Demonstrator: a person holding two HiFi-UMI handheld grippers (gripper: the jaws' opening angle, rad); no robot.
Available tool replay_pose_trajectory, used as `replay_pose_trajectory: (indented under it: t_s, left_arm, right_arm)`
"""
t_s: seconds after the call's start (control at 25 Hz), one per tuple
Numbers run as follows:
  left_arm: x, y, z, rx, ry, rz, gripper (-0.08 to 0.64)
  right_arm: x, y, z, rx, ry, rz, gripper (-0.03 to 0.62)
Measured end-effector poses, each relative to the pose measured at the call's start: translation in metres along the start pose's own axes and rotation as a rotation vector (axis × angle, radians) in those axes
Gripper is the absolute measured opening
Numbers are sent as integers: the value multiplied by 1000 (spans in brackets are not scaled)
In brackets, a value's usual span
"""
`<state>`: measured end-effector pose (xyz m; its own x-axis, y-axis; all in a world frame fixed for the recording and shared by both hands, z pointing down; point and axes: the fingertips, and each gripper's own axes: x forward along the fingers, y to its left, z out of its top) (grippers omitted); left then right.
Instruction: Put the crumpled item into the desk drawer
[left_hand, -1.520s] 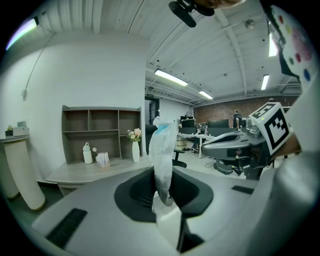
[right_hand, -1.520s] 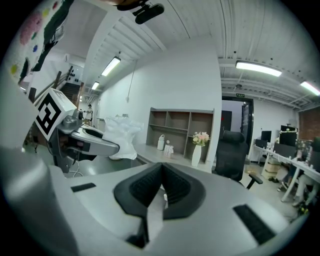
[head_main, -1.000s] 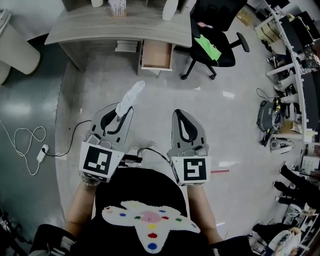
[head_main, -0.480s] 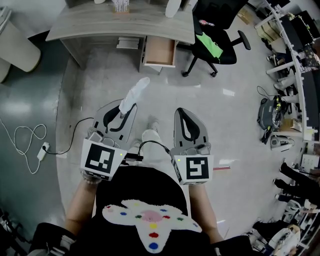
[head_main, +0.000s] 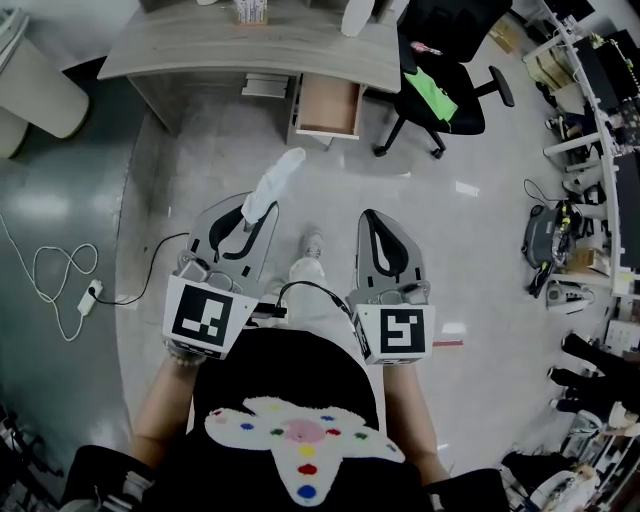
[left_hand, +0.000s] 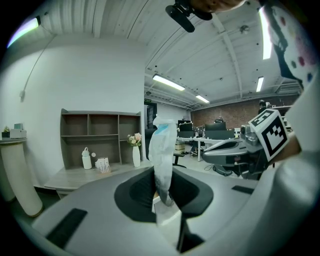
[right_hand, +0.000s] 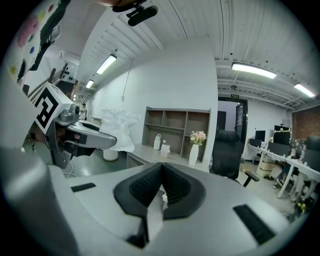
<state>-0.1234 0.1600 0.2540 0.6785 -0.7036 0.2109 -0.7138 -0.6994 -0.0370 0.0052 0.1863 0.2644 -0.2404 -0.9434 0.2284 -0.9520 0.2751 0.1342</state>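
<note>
Left claw (left_hand: 164, 197) is clamped on the crumpled item (head_main: 272, 188), with both pads pressed against its lower end. I see the item as a pale, wrinkled, film-like piece that stands up out of the jaws and leans a little to the right at its top. From the head view it hangs over the bare floor (head_main: 200, 170), well apart from the surface (head_main: 200, 45) ahead of me. That surface is a grey desk running across the top of the view. The drawer (head_main: 328, 105) sits under its right end and is pulled open, showing a wood-coloured inside. The item's upper tip points roughly toward that drawer, with open floor between the two.

To the right of the item, the right claw (right_hand: 161, 190) is held level beside the left one. Its jaws are together, pad against pad. Through its camera I see the held item off to the left, and a white vase (right_hand: 194, 152) with flowers standing on the surface ahead.

Farther right, a black office chair (head_main: 445, 55) stands just beside the surface's right end, with something bright green (head_main: 437, 97) lying on its seat.
</note>
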Motion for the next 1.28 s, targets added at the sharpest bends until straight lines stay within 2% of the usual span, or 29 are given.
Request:
replay_pose_trajectory:
  t_s: [0.24,0.68,1.28]
  left_arm:
    - [28,2,-1,-7,20,7,66]
    - [98,11,24,22,-19,-4,66]
    - [173,43,40,2,5,103,66]
  right_arm:
    - [19,-29,-4,1,1,-13,5]
    - [70,-74,-2,15,2,26,5]
    - [144,-134,6,-10,-6,119,5]
